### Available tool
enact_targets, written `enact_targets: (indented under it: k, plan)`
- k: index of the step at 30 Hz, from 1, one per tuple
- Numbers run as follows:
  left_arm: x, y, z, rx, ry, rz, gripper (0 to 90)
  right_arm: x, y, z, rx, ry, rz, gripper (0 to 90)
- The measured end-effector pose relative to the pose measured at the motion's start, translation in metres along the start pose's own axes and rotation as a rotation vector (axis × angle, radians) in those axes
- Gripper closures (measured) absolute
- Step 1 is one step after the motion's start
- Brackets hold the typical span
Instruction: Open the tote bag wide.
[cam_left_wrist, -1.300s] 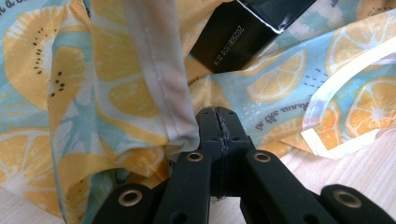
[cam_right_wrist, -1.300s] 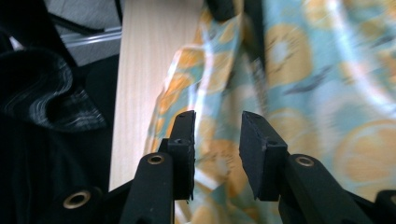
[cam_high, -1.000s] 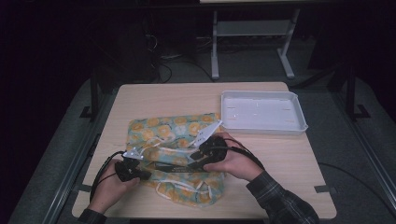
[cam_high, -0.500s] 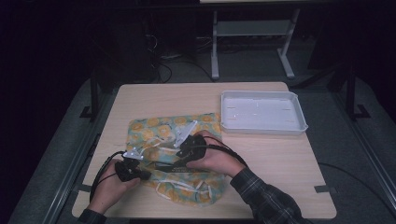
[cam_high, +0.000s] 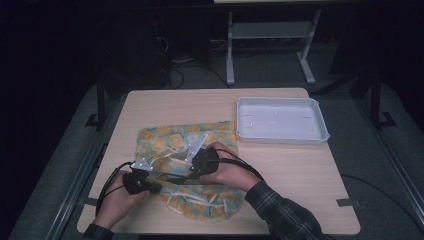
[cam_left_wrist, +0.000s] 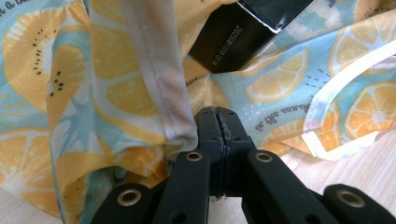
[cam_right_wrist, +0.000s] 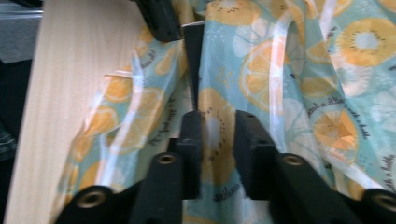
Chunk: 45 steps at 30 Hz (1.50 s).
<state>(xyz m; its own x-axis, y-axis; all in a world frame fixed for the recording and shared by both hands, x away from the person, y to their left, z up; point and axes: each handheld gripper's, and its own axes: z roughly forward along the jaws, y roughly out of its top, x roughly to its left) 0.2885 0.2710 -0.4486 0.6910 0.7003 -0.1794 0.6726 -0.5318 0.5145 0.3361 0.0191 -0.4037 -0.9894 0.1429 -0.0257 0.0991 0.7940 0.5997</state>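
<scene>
A cloth (cam_high: 167, 136) printed with orange and kiwi slices on pale blue lies crumpled on the wooden table (cam_high: 300, 170). My left gripper (cam_high: 156, 184) is at the cloth's left side. In the left gripper view its jaws (cam_left_wrist: 217, 116) are shut, with a raised white hem (cam_left_wrist: 154, 70) of the cloth running down into them. My right gripper (cam_high: 182, 172) points toward the left one. Its jaws (cam_right_wrist: 218, 123) have just been closing and still stand apart over the cloth (cam_right_wrist: 327, 70), whose fabric shows in the gap. A black flat thing (cam_left_wrist: 243, 32) with a printed number lies between the two grippers.
A white shallow tray (cam_high: 282, 137) stands at the table's back right. Bare wood runs along the table's left edge (cam_right_wrist: 60, 93) and its right half. Dark floor, cables and a metal stand lie beyond the far edge.
The right hand has slid left across the cloth, closer to the left gripper. The left hand has stayed put.
</scene>
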Motion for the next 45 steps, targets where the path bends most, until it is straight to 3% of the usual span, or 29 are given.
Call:
enact_targets:
  k: [7,14,30,40,45]
  plan:
    - [0.001,0.0,0.0,-0.002,-0.002,0.002,89.1,0.0,0.0,-0.001,-0.002,0.03,0.013,88.4]
    - [0.001,0.0,0.0,0.003,-0.006,0.008,89.1,-0.003,0.001,-0.007,-0.028,0.029,0.03,90.0]
    - [0.002,0.0,0.0,-0.001,-0.01,0.003,89.1,-0.035,-0.021,-0.037,-0.08,-0.066,0.128,90.0]
    - [0.003,-0.001,-0.001,0.002,-0.012,0.003,89.4,-0.059,-0.043,-0.039,-0.057,-0.145,0.197,90.0]
    - [0.002,-0.001,-0.001,0.001,-0.014,-0.001,89.4,-0.067,-0.051,-0.037,-0.044,-0.16,0.23,90.0]
